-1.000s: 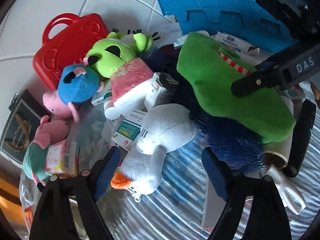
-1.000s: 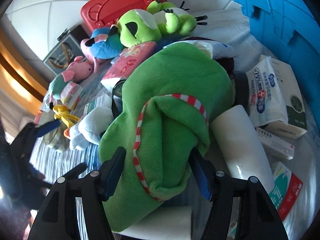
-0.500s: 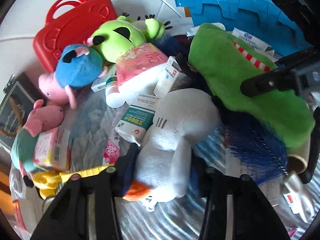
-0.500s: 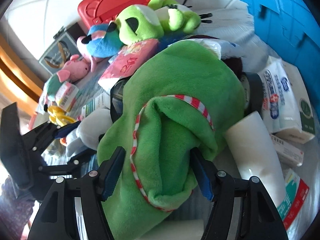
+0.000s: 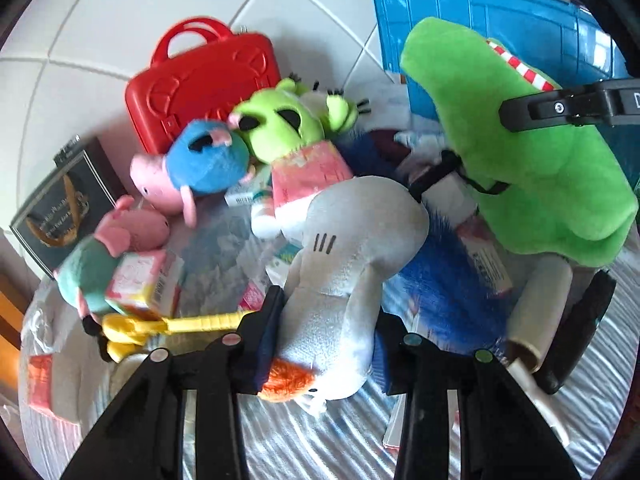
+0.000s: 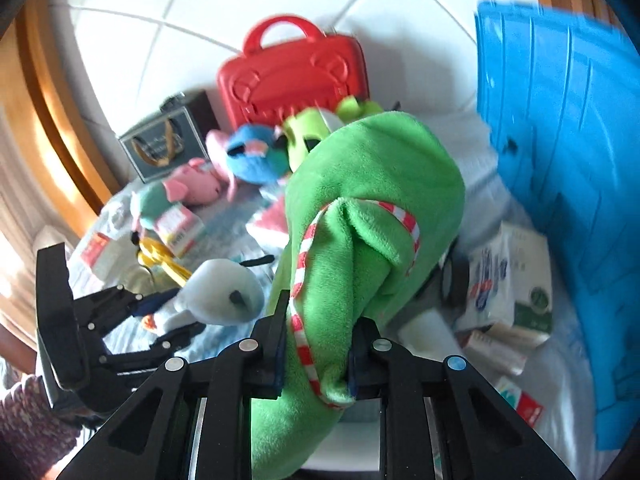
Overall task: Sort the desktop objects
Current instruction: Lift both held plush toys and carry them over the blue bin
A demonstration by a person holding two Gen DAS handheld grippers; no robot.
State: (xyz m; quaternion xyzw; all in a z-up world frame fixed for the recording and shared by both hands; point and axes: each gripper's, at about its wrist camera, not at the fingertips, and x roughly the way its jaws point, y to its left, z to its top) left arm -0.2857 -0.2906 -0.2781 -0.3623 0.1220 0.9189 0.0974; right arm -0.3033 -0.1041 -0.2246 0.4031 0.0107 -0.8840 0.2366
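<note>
Both jaws have just closed on plush, the left gripper (image 5: pixel 326 344) pinching the white goose (image 5: pixel 352 264), the right gripper (image 6: pixel 318 354) the green toy (image 6: pixel 372 208), above the cluttered table (image 5: pixel 280 440); next, probably carry both to the blue bin (image 6: pixel 560 140).

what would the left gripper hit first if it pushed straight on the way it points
Hard to say: the left gripper is shut on the white plush duck, which fills its line. Beyond that, probably the pink-shirted green plush; depth is unclear.
</note>
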